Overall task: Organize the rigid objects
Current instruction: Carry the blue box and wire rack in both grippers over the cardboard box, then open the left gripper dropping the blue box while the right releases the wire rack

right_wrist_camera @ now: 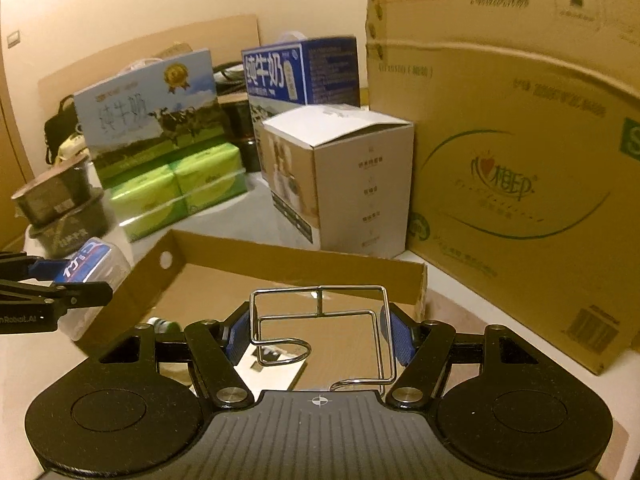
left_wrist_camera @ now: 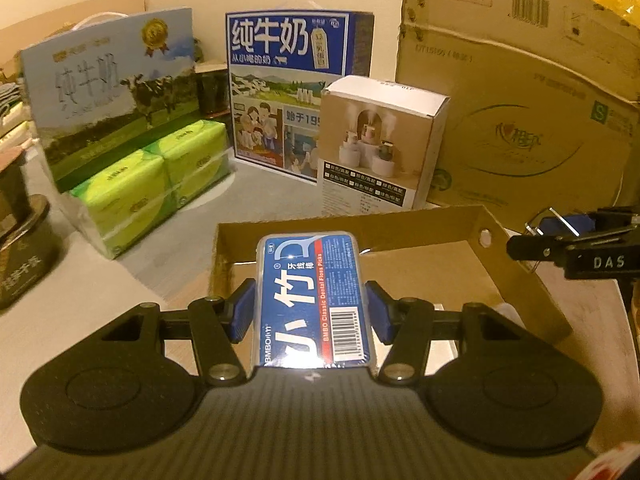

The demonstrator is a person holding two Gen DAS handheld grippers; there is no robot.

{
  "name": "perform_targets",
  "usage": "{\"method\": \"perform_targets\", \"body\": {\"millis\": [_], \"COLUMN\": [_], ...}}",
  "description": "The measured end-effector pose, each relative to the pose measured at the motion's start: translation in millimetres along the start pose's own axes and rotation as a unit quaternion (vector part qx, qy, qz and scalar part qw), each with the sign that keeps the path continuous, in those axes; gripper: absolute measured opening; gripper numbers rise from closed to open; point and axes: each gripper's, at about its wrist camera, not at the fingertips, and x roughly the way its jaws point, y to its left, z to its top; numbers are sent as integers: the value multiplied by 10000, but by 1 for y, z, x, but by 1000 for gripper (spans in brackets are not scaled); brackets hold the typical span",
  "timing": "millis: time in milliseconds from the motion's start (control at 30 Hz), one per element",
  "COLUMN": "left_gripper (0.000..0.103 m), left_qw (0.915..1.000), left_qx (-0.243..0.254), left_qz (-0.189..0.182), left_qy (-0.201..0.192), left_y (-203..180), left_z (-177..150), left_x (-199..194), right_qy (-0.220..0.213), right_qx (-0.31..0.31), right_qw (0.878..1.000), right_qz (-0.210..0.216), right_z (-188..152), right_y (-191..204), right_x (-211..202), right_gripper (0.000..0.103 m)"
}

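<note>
My left gripper (left_wrist_camera: pixel 311 307) is shut on a blue dental floss pick box (left_wrist_camera: pixel 314 300) and holds it over the near left part of a shallow cardboard tray (left_wrist_camera: pixel 516 268). My right gripper (right_wrist_camera: pixel 318 330) is shut on a bent wire rack (right_wrist_camera: pixel 320 320) and holds it above the same tray (right_wrist_camera: pixel 280 268). The right gripper also shows at the right edge of the left wrist view (left_wrist_camera: pixel 560 236). The left gripper with the floss box (right_wrist_camera: pixel 92 264) shows at the left of the right wrist view.
Behind the tray stand a white humidifier box (left_wrist_camera: pixel 380 144), a blue milk carton (left_wrist_camera: pixel 288 88), a pale milk carton (left_wrist_camera: pixel 112 92), green tissue packs (left_wrist_camera: pixel 156 176) and a large cardboard box (left_wrist_camera: pixel 520 100). Dark tins (left_wrist_camera: pixel 20 240) stand at the left.
</note>
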Motion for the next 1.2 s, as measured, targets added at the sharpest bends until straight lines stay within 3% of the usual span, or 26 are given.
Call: {"method": "perform_targets", "body": {"millis": [300,633,700,1200], "left_gripper": [54,55,69,69], "left_qw": [9998,9996,9998,10000], "left_qx": [95,20,27,51], "left_qz": [-44,-7,16,31], "left_qy": [150,275,187,7], "left_y": [-8,-13,-14,-4], "left_z": [12,9,10,13], "left_x": [51,86,86,59], "right_qy": [257,355,361,338], "right_qx": [120,143,151,137], "right_qw": [9996,9993,9992,9993], "right_qz": [-39,-54,-53,-95], "right_z": [3,0,0,5], "right_y": [-17,-21,-21,-17], "right_x": [46,67,69,65], "right_gripper": [68,68,68,68]}}
